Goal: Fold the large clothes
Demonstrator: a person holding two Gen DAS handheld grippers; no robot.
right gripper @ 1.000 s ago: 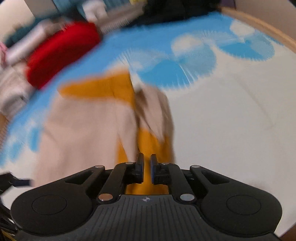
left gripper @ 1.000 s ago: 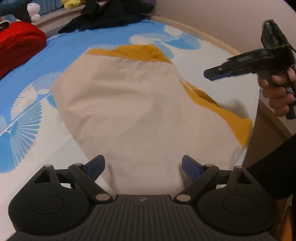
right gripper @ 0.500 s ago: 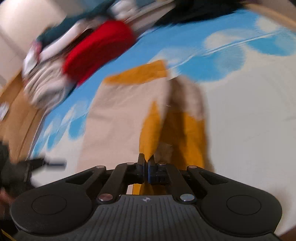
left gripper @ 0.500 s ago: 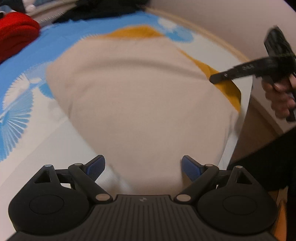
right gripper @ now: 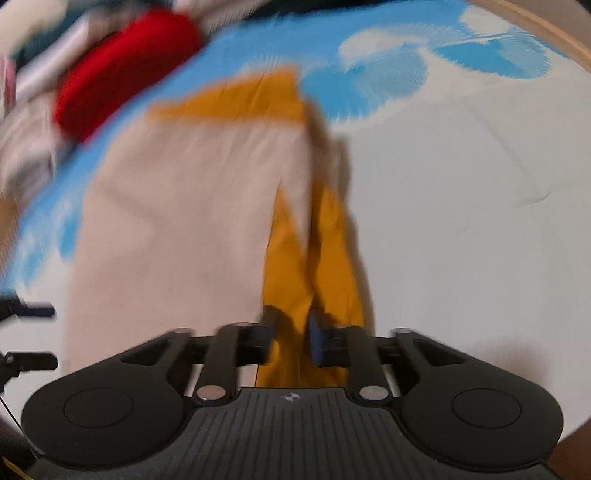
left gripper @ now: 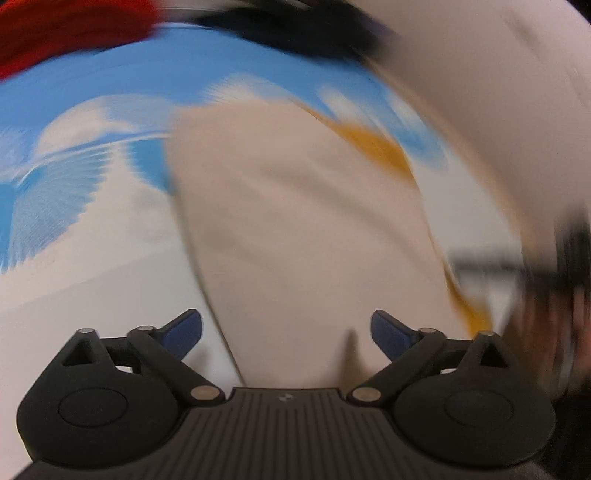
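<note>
Counting up: one beige-and-mustard garment (right gripper: 192, 221) mid-frame, one red bundle (right gripper: 122, 70) upper left, one dark heap (left gripper: 303, 33) along the top edge, one blue-and-white bedsheet (right gripper: 461, 192) underneath, two grippers – left (left gripper: 286, 330) and right (right gripper: 290, 332).

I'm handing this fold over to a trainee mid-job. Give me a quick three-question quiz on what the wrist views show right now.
1. True or false: the left gripper grips the garment.
2. Which colour strip lies between the fingers of the right gripper? A) red B) mustard C) black
3. Fill in: the garment lies on a white and ____ patterned sheet.

Key
1. False. Its jaws stand wide and are still opening, with the beige cloth only lying below them.
2. B. The jaws are opening over the mustard part, and the pads look clear of it.
3. Blue.
</note>
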